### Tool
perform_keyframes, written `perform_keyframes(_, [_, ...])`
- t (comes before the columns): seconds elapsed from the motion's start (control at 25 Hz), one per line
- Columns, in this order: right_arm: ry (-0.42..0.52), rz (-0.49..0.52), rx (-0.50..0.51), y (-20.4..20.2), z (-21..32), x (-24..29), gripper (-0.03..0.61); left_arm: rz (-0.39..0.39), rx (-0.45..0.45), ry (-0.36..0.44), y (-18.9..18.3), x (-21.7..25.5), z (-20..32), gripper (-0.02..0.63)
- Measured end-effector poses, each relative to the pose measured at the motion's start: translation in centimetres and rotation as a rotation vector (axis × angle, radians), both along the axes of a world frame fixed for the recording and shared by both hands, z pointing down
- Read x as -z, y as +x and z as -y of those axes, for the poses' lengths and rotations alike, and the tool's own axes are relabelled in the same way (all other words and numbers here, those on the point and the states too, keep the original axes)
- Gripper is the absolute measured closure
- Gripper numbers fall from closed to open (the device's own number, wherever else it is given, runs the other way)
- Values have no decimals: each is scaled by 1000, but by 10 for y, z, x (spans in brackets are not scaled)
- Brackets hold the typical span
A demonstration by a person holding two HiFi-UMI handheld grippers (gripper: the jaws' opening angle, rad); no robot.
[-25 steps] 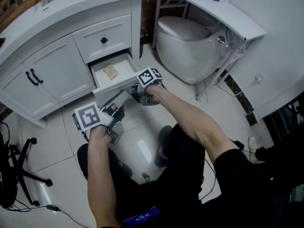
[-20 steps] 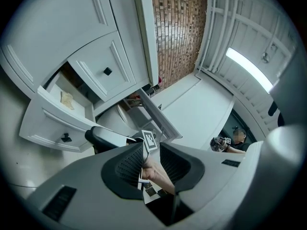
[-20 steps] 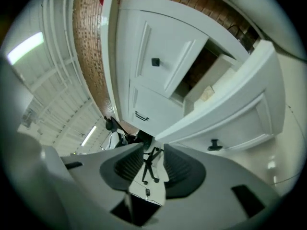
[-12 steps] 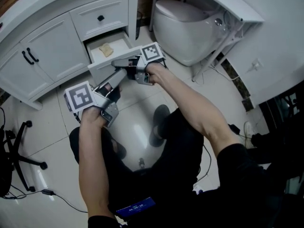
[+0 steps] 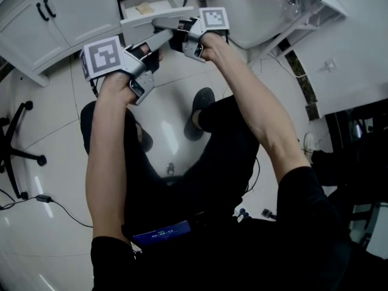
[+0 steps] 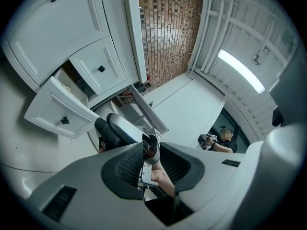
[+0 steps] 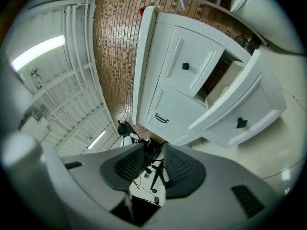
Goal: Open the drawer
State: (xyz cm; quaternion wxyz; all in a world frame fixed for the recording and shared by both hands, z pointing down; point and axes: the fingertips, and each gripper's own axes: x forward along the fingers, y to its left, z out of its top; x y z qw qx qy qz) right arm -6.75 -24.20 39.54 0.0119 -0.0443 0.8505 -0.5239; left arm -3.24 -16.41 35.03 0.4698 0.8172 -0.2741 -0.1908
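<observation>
Lower drawer of the white cabinet stands pulled open.
My left tongs and right tongs are each slightly apart, clamping nothing, pointing level, short of the drawer front.

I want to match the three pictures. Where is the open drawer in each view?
Head view: the open drawer at the top edge, left of centre.
Left gripper view: the drawer at left, mid-height.
Right gripper view: the drawer at right, mid-height.
Shared landmark: the black-handled cabinet door.
</observation>
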Motion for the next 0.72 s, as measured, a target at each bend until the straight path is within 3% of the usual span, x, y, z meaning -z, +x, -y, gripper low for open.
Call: perform_keyframes(0.72, [39, -14, -20, -2, -46, 18, 437, 13, -100, 48, 20, 17, -38, 506])
